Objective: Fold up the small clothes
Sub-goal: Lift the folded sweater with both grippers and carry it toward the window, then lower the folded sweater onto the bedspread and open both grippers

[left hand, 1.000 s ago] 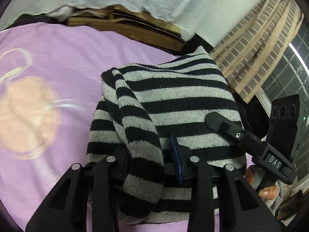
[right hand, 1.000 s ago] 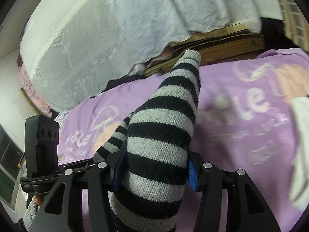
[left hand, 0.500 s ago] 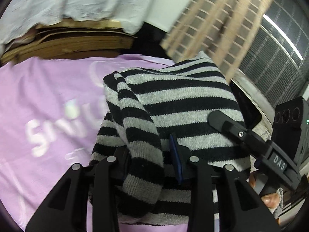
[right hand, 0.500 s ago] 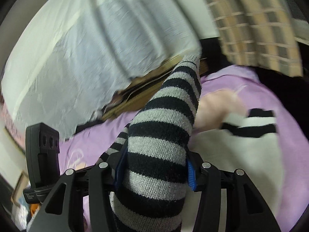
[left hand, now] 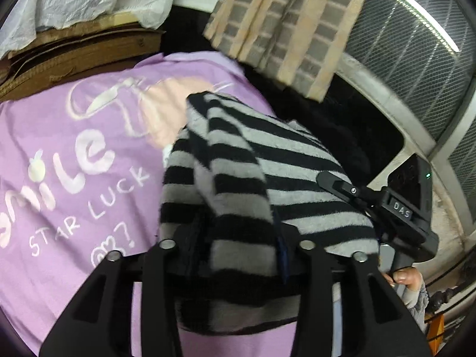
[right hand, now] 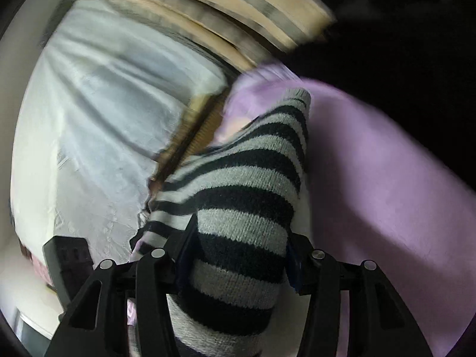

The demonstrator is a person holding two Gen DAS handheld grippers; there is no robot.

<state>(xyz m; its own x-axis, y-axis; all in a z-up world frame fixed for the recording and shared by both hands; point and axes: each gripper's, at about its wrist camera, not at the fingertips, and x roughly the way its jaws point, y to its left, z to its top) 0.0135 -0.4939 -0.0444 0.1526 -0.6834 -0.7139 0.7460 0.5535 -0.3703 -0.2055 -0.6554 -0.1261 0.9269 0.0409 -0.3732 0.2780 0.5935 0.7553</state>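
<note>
**K:** Left gripper [left hand: 238,238] has the striped sweater [left hand: 267,178] between its jaws, and they're opening. A rolled band of knit runs down through the gap. Can't tell if the pads bite or just flank it. Right gripper [right hand: 238,255] is clamped on another bunch of the same knit, pads pressing both sides, about half span.

**M:** Where's the garment overall?

**K:** Hanging off both tools above the purple sheet [left hand: 74,178], the one printed "smile / star luck". Body of the sweater spreads out ahead of the left gripper toward the bed edge. Looks lifted, not laid flat.

**M:** Step?

**K:** My read: carrying or swinging the piece over to lay a fold. Left side looks ready to release its part. Fold isn't set; fabric is bunched.

**M:** Next move?

**K:** Probably lower it onto the sheet, let the left end drop clean, then use the right grip to draw the knit straight. Thick, floppy knit, so it will likely sag and roll unless it's put down flat first.

**M:** Views differ?

**K:** Left wrist view is sharp: sheet print, brick-pattern curtain [left hand: 282,29], window grille, the other tool's handle with a person's fingertips [left hand: 404,276] on it. Right wrist view is motion-smeared: shows white draped cloth [right hand: 104,104] and the sheet's far corner, no print readable. Only the right view shows its own pads on the knit.
</note>
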